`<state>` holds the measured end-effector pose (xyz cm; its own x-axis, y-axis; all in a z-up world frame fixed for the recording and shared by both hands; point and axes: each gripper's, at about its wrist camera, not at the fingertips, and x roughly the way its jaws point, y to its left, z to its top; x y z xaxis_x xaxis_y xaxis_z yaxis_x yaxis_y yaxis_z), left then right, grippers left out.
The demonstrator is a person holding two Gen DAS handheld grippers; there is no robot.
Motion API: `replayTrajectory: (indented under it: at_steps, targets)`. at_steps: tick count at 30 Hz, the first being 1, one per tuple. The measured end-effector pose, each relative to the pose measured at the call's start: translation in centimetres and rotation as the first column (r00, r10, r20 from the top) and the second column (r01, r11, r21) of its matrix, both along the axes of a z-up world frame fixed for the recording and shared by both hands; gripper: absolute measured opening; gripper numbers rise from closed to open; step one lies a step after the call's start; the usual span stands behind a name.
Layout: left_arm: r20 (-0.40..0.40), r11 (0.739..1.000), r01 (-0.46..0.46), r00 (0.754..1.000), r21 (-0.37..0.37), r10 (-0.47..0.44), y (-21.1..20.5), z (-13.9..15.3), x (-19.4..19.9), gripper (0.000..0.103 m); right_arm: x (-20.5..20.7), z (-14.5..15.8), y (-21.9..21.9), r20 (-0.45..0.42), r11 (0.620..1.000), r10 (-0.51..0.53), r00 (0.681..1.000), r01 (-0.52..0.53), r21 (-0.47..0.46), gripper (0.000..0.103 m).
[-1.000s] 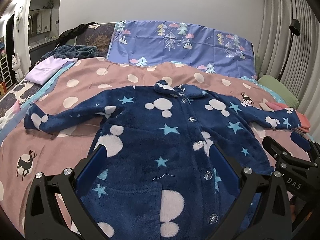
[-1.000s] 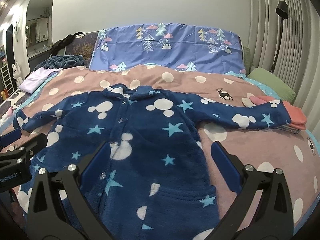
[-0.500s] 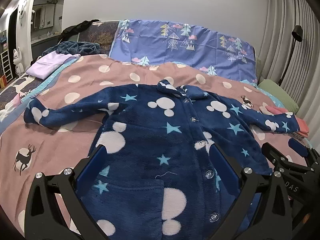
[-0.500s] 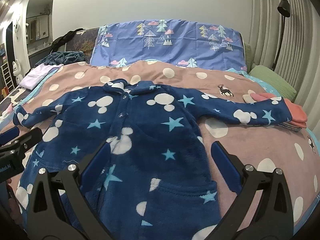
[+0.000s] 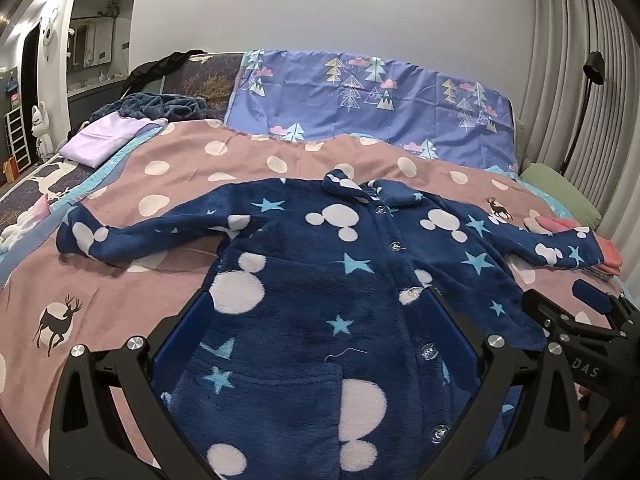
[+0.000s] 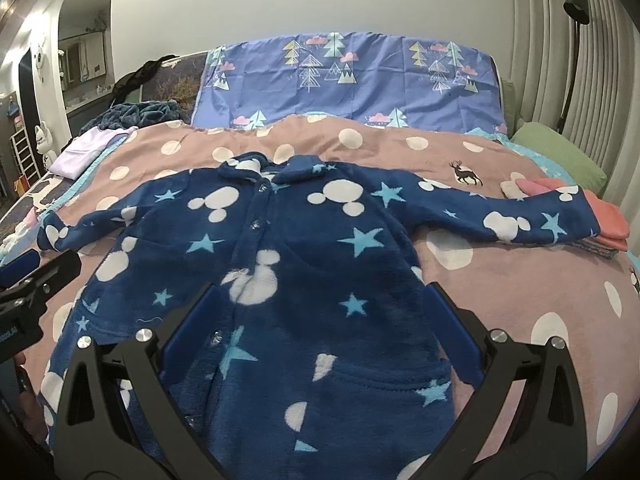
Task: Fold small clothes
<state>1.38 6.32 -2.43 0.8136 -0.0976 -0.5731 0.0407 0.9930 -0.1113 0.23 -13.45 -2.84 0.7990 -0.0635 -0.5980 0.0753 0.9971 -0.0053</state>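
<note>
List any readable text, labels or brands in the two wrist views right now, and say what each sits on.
"DAS": white letters on the black body of the right tool, seen from the left wrist view; it may be cut off.
White lettering on the left tool, at the left edge of the right wrist view: cropped and too blurred to read.
Navy fleece top: stars and mouse-head shapes only, no text.

Navy fleece jacket (image 5: 320,280), spread flat, buttoned
</note>
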Motion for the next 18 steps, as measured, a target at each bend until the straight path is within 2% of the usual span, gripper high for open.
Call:
replayTrajectory:
  at_steps: [9, 12, 15, 18]
  targets:
    - [-0.029, 0.997, -0.011, 1.0, -0.07, 0.009, 1.7, -1.2, -0.4, 0.102, -0.6, -0.4, 0.4, -0.028, 1.0, -0.011, 1.0, 0.01, -0.03, 0.101]
    - [-0.039, 0.998, -0.005, 0.999, -0.065, 0.003, 1.9, -1.7, -0.3, 0.102, -0.8, -0.6, 0.1, -0.027, 0.999, -0.024, 0.999, 0.023, -0.032, 0.101]
    - [-0.021, 0.999, 0.006, 1.0, -0.038, -0.007, 1.8, -1.7, -0.5, 0.102, -0.6, -0.9, -0.3, -0.033, 0.999, -0.033, 0.999, 0.033, -0.013, 0.101]
    - [0.04, 0.998, 0.047, 0.998, -0.035, -0.045, 1.7, -1.6, -1.1, 0.102, -0.4, -1.2, -0.4, -0.042, 1.0, -0.027, 0.999, 0.027, -0.004, 0.101]
